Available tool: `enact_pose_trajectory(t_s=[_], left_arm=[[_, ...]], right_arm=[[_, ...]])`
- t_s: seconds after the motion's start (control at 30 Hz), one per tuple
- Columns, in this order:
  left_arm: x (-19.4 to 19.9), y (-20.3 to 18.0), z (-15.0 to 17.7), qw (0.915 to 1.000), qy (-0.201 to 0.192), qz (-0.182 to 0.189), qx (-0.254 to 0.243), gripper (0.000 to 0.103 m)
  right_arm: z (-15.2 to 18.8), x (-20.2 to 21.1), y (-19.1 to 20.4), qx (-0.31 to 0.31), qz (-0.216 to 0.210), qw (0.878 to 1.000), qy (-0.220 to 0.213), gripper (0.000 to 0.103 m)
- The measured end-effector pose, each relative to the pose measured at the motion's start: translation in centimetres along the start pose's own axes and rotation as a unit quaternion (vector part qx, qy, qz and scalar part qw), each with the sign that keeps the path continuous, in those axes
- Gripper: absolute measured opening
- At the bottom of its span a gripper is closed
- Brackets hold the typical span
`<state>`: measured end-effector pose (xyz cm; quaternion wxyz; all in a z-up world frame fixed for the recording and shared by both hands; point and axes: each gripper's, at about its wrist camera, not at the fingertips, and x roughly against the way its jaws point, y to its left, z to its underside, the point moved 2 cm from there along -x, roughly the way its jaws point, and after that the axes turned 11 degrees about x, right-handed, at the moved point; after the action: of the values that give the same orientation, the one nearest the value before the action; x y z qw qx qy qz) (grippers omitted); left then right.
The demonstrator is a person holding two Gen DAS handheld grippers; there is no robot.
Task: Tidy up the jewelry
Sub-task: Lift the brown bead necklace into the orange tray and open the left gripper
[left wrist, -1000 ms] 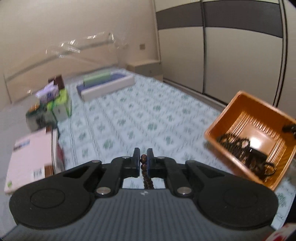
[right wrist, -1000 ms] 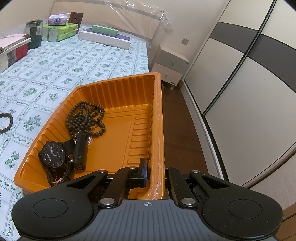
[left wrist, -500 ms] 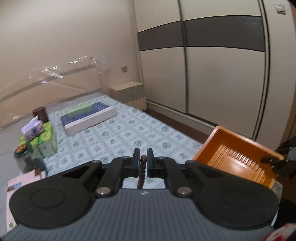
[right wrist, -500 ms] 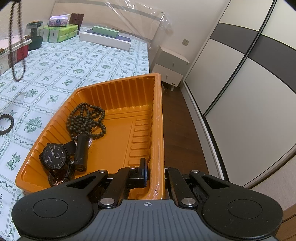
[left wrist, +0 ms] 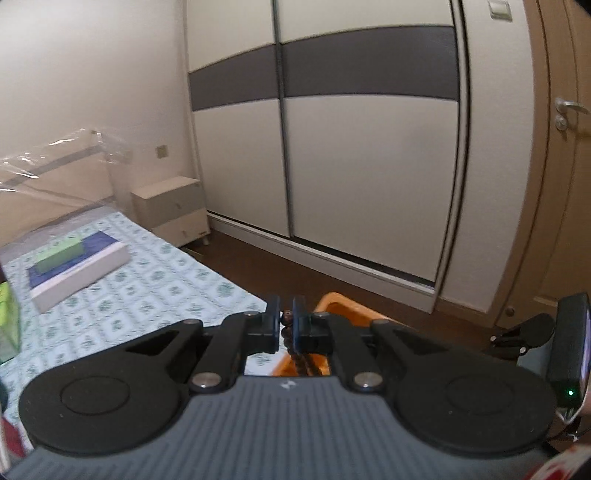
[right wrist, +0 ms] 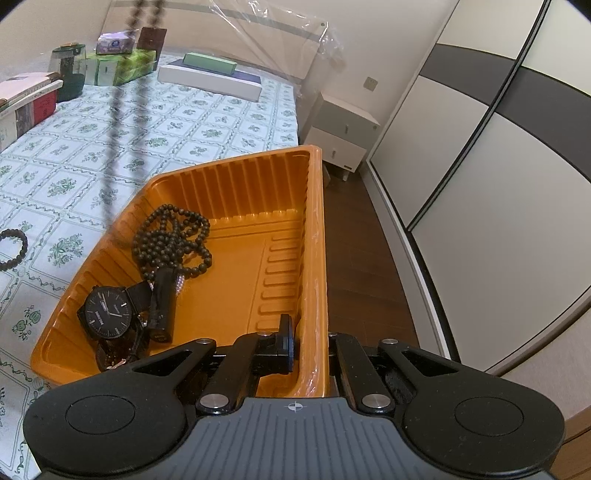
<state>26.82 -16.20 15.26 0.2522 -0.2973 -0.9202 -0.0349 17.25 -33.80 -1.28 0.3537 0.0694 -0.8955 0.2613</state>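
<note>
Only rightward: watch (right wrist: 107,317) in tray (right wrist: 314,236)

1. Both views are evenly lit by soft, diffuse indoor light; its source is not visible in either frame.
2. The left wrist view is dimmer and warmer, with a general softness; the wardrobe (left wrist: 369,166) edges and the bedspread (left wrist: 122,291) pattern are smeared by motion blur.
3. The right wrist view is brighter and sharper; the orange tray (right wrist: 314,240) and the watch (right wrist: 108,313) are crisp.
4. A hanging bead strand (right wrist: 125,92) in that view is heavily blurred and semi-transparent.
5. Glare streaks show on the clear plastic wrap (right wrist: 280,26) over the headboard.
6. Fisheye distortion bends the straight wardrobe lines, and the corners fall to black.
7. Shadows are faint and soft inside the tray.
</note>
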Motion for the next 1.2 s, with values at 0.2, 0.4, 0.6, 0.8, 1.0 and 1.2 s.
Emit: enact_pose_trajectory(t_s=[0.2,0.4,0.6,0.8,1.0,1.2], left_arm=[[-5.5,-1.4,1.9,0.9992,0.040,0.006,0.004,0.006],[-9.1,-1.7,4.1,0.9965,0.084,0.006,0.007,0.006],[-10.5,-1.8,5.2,0.9944,0.105,0.010,0.002,0.006],[-10.9,-2.1,5.6,0.9935,0.114,0.008,-0.002,0.006],[-11.2,-2.2,5.9,0.9923,0.124,0.007,0.005,0.007],[-10.1,-1.2,5.9,0.9931,0.116,0.003,0.013,0.020]], right_arm=[[0.1,-0.2,-0.1,-0.001,0.001,1.000,0.001,0.004],[0.1,-0.4,-0.3,-0.003,-0.002,1.000,0.001,0.004],[0.2,-0.5,-0.3,-0.006,-0.003,1.000,0.000,0.004],[0.2,-0.6,-0.3,-0.007,-0.003,1.000,0.001,0.004],[0.2,-0.6,-0.3,-0.007,-0.002,1.000,0.001,0.004],[0.3,-0.5,-0.3,-0.008,-0.002,1.000,0.001,0.004]])
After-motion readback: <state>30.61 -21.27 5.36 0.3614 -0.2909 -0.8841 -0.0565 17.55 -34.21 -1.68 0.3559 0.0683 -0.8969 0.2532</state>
